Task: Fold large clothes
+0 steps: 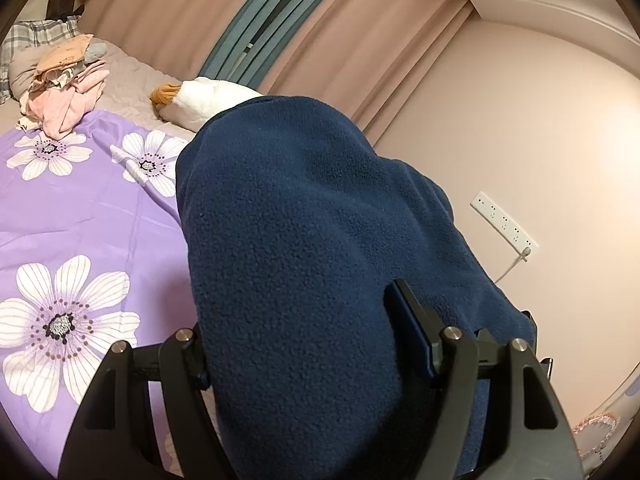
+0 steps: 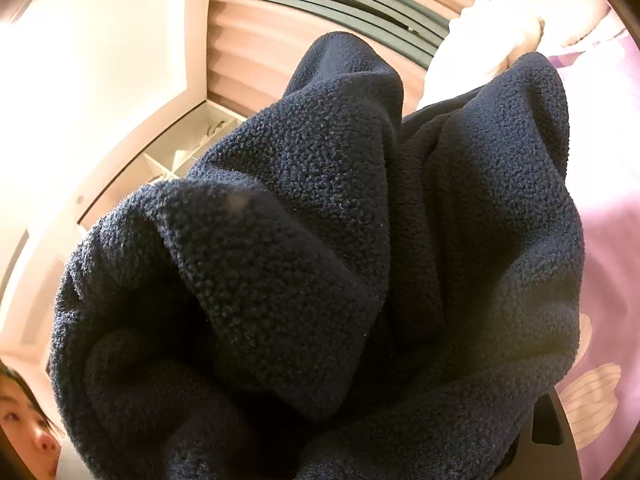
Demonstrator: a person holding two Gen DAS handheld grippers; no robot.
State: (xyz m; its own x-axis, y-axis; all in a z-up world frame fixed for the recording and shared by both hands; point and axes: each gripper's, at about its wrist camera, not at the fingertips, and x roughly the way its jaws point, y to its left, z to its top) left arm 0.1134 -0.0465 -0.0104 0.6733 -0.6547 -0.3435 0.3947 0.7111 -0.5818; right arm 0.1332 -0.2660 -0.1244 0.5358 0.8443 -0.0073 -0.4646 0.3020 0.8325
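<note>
A navy blue fleece garment (image 1: pixel 304 248) hangs lifted above the bed and fills most of the left wrist view. My left gripper (image 1: pixel 304 364) is shut on it; the cloth bunches between the black fingers (image 1: pixel 412 320) and hides the left fingertip. In the right wrist view the same fleece (image 2: pixel 320 260) drapes in thick folds right over the lens. It covers my right gripper almost wholly; only a bit of black frame (image 2: pixel 548 428) shows at the lower right, so its jaws are hidden.
A purple flowered bedsheet (image 1: pixel 80 216) covers the bed on the left. A pile of pink clothes (image 1: pixel 68 92) and a white plush toy (image 1: pixel 208 100) lie at the far end. Pink curtains (image 1: pixel 180 8), a wall socket strip (image 1: pixel 504 224) and a person's face (image 2: pixel 24 424) are nearby.
</note>
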